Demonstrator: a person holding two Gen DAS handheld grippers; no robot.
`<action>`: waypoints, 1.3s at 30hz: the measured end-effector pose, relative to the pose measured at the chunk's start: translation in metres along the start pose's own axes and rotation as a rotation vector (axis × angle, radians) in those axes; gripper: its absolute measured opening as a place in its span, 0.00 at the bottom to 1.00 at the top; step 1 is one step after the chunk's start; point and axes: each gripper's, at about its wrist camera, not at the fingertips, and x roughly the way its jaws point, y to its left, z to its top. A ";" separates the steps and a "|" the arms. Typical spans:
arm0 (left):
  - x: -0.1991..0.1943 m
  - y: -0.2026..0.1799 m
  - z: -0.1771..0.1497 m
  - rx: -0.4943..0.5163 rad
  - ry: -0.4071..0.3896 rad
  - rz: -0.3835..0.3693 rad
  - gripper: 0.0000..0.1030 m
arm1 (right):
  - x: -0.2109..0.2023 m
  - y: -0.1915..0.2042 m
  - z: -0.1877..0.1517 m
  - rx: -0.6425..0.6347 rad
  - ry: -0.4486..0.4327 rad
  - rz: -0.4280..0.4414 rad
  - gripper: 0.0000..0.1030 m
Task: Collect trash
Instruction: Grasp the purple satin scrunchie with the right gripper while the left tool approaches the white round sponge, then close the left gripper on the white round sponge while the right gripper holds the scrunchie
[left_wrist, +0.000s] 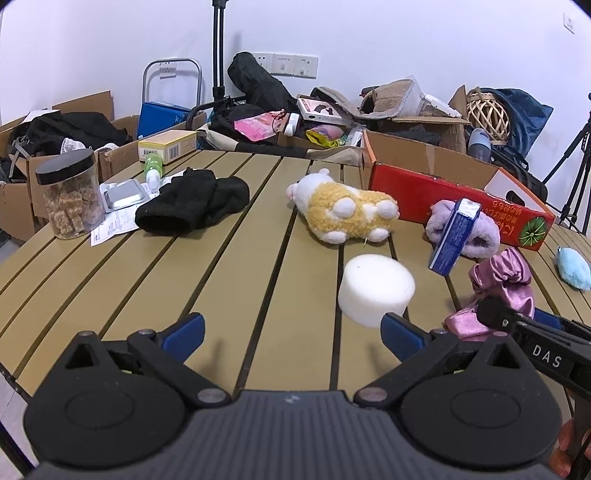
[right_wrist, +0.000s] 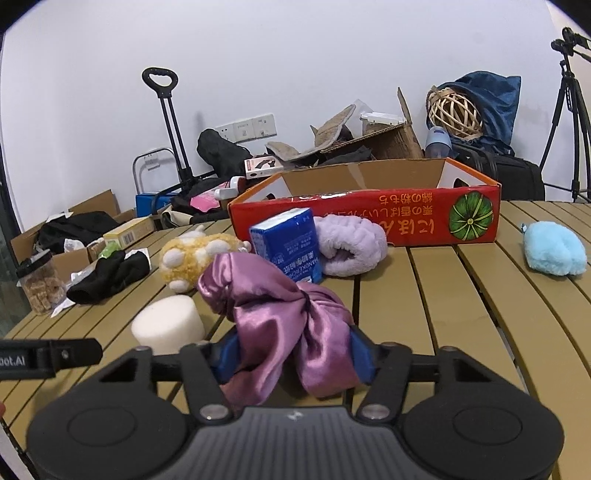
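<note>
My right gripper (right_wrist: 290, 350) is shut on a shiny purple satin cloth (right_wrist: 273, 317), which bunches up between its blue pads; the cloth also shows in the left wrist view (left_wrist: 498, 288). My left gripper (left_wrist: 291, 328) is open and empty, low over the slatted table, with a white foam cylinder (left_wrist: 375, 290) just ahead of its right finger. A blue carton (right_wrist: 286, 245) leans on a lilac fluffy cloth (right_wrist: 351, 245) in front of the open red cardboard box (right_wrist: 369, 214).
A yellow plush toy (left_wrist: 343, 208), a black cloth (left_wrist: 194, 205), a jar of brown cubes (left_wrist: 70, 194), a blister pack (left_wrist: 123, 194) and papers lie on the table's left half. A light blue plush (right_wrist: 554, 253) lies at the right. Cluttered boxes stand behind the table.
</note>
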 end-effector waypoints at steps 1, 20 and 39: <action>0.000 -0.001 0.000 0.003 -0.003 -0.001 1.00 | -0.001 0.000 -0.001 0.001 -0.004 -0.002 0.44; 0.035 -0.061 0.011 0.069 -0.009 -0.027 1.00 | -0.045 -0.042 0.005 0.057 -0.145 -0.101 0.30; 0.059 -0.071 0.003 0.083 0.001 0.006 0.57 | -0.060 -0.067 0.003 0.057 -0.176 -0.165 0.30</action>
